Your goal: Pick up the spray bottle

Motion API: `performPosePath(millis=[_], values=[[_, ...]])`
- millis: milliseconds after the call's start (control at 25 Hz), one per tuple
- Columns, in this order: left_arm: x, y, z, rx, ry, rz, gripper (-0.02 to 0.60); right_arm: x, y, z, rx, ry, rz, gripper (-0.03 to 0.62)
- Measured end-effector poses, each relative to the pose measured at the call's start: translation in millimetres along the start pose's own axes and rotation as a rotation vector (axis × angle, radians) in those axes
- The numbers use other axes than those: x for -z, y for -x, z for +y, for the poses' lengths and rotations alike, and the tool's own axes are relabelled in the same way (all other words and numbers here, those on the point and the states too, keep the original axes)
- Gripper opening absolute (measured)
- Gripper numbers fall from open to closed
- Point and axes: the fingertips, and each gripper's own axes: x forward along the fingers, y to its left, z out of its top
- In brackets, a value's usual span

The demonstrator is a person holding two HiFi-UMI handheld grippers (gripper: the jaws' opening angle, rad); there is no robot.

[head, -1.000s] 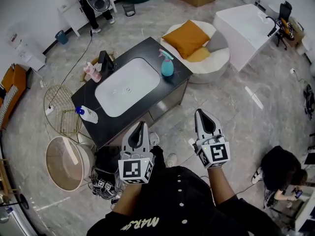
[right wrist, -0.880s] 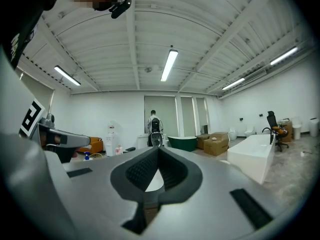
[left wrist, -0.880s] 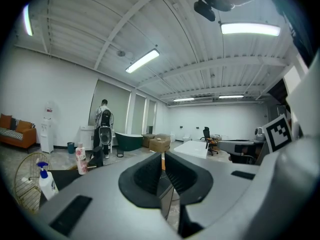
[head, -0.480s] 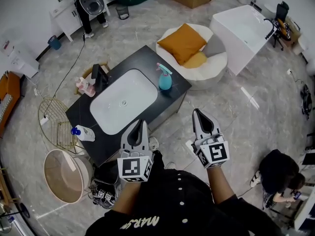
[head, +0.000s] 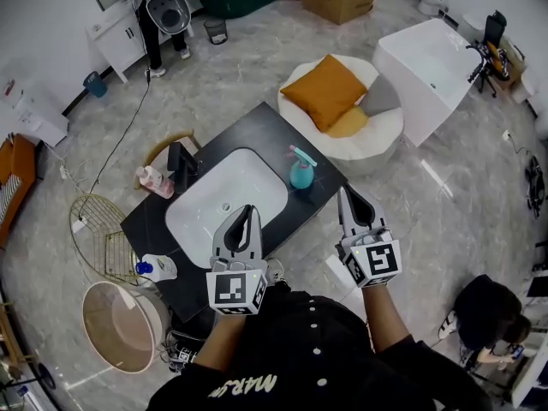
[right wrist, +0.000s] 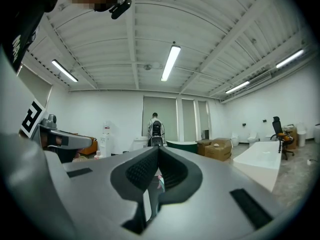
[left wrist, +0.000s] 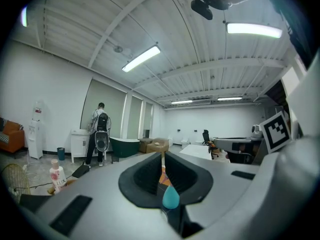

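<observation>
Spray bottle [head: 300, 172], teal body with a pink head, stands upright on the black desk [head: 261, 131] at its right side, just beside the sink [head: 227, 205] rim. Neither gripper has it. Left gripper [head: 248, 209]: fingers closed to a thin slit, nothing held. Right gripper [head: 344, 192]: same, tips together, empty. Both hover short of the desk's near edge, pointing forward. Key geometry: the bottle sits ahead and between the two, forward-right of the left gripper and forward-left of the right. The right looks a bit nearer in the head view, but the left gripper view has the teal body showing straight through its slit, so the left is lined up on it. The right gripper view catches only a teal-pink sliver low between its fingers. The bottle's long axis is vertical, so my read is a level side approach across the body or neck, with the fingers spread first since they are too closed to pass it. A second bottle [head: 157, 268], white with a blue head, lies well apart at the desk's left near corner, nearer the left gripper.
</observation>
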Motion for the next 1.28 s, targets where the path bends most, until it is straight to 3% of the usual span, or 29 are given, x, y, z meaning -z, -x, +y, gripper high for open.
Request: performPosePath(millis=[320, 640, 720, 880, 1080, 1280], values=[[-3, -30, 35, 0.016, -0.002, 0.011, 0.028, -5, -46, -5, 0.028, 0.005, -0.016, -0.005], [13, -56, 31, 0.021, 0.033, 0.044, 0.028, 27, -68, -23, -0.006, 0.006, 0.065, -0.005], [20, -62, 28, 0.014, 0.047, 0.063, 0.028, 46, -76, -28, -0.047, 0.005, 0.107, -0.004], [33, -72, 20, 0.014, 0.064, 0.102, 0.029, 108, -93, -37, -0.178, -0.006, 0.244, 0.198], [66, -75, 12, 0.02, 0.062, 0.178, 0.029, 184, -119, -30, -0.382, 0.014, 0.345, 0.259], [105, -71, -1, 0.015, 0.101, 0.278, 0.029, 224, -149, -11, -0.562, 0.038, 0.354, 0.267]])
